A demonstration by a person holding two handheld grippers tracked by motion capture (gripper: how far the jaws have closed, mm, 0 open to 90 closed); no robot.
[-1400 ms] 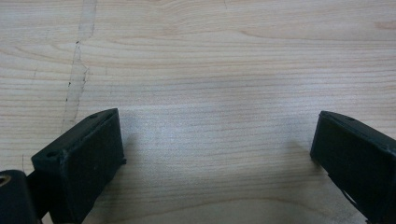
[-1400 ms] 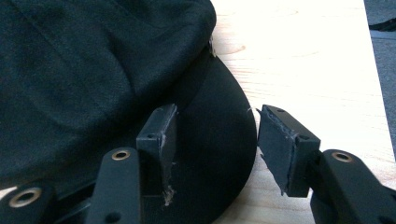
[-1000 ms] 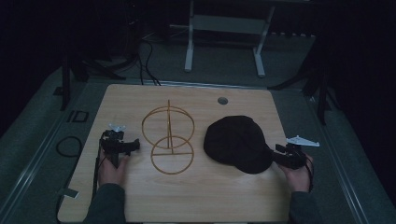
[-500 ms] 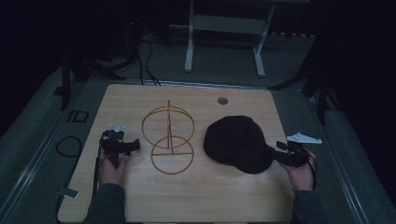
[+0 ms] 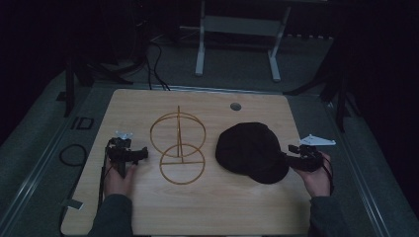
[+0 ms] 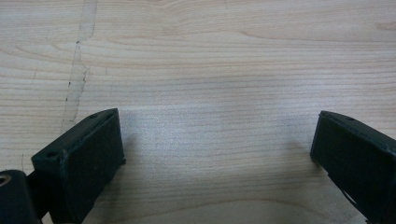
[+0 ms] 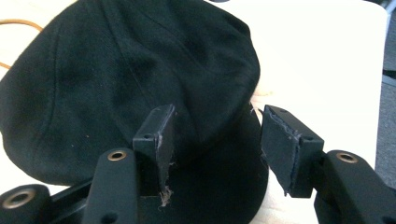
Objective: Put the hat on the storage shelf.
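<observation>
Cap (image 5: 252, 150) on the table's right half, brim toward me, not yet gripped.

My right gripper (image 7: 212, 140) straddles the brim edge, jaws apart, pads not pressing; my left gripper (image 6: 217, 154) rests on bare table (image 5: 217, 207), jaws wide, nothing between; beyond, the wire stand (image 5: 179, 147) is upright just left of the cap; I judge this the approach step; next, close on the brim, then lift toward the stand.

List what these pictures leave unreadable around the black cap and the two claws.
- Black cap, right gripper view: its brim runs off the bottom edge behind the right claw.
- Cap's underside: hidden by its own crown.
- Left claw, high view: too small and dim to read its opening.
</observation>
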